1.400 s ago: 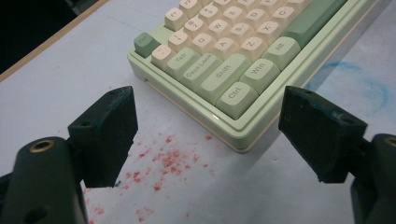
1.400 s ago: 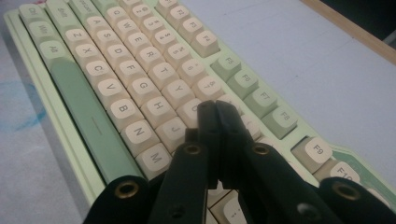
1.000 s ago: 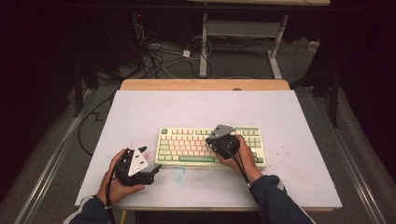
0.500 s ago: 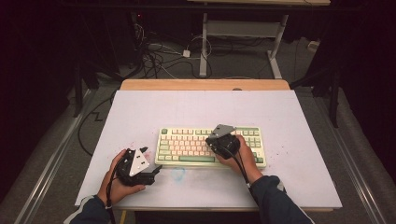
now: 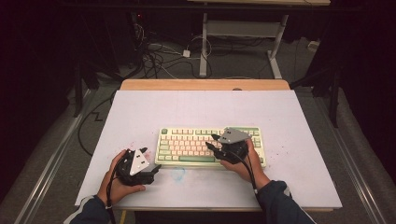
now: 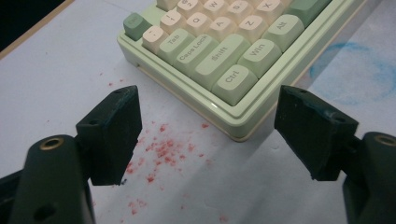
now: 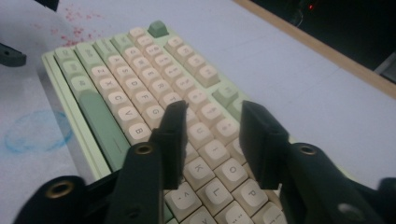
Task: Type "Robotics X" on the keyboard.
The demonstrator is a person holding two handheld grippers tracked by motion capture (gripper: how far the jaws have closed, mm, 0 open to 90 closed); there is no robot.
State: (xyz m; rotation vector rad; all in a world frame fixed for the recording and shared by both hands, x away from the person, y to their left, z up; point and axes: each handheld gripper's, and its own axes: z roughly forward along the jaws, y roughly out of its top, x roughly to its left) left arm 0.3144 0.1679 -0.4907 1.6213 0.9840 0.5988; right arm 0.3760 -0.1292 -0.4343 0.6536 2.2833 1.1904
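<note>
Table [image 5: 299, 116]: white top, wood strip along far edge, plenty of bare surface behind and to both sides of the keyboard; red specks and a blue smudge [image 5: 178, 174] on the near-left part.

Keyboard [image 5: 187, 144]: green and cream, lying flat near the table's middle, closer to the person's edge, long side parallel to it. Its near-left corner, by Ctrl [image 6: 232, 78], sits just ahead of the left gripper.

Right gripper [image 7: 210, 123]: over the keyboard's right half, jaws partly apart and just been opening, nothing between them; keys visible through the gap. Judged step: pressing or picking at keys in the letter block. To do it well, keep the tips upright over 1 key, come straight down, and avoid catching neighbouring caps, since the rows are tight.

Left gripper [image 6: 208, 133]: on the table left of the keyboard, jaws wide apart, empty, aimed at the corner. Likely bracing; if so, it should touch the case edge, not the keys.

Room: left hand [image 5: 116, 184] is near the table's front edge, little room back there. Right side of the table is open for withdrawing. Cable [image 5: 245, 163] trails over the right wrist, clear of the keys.
</note>
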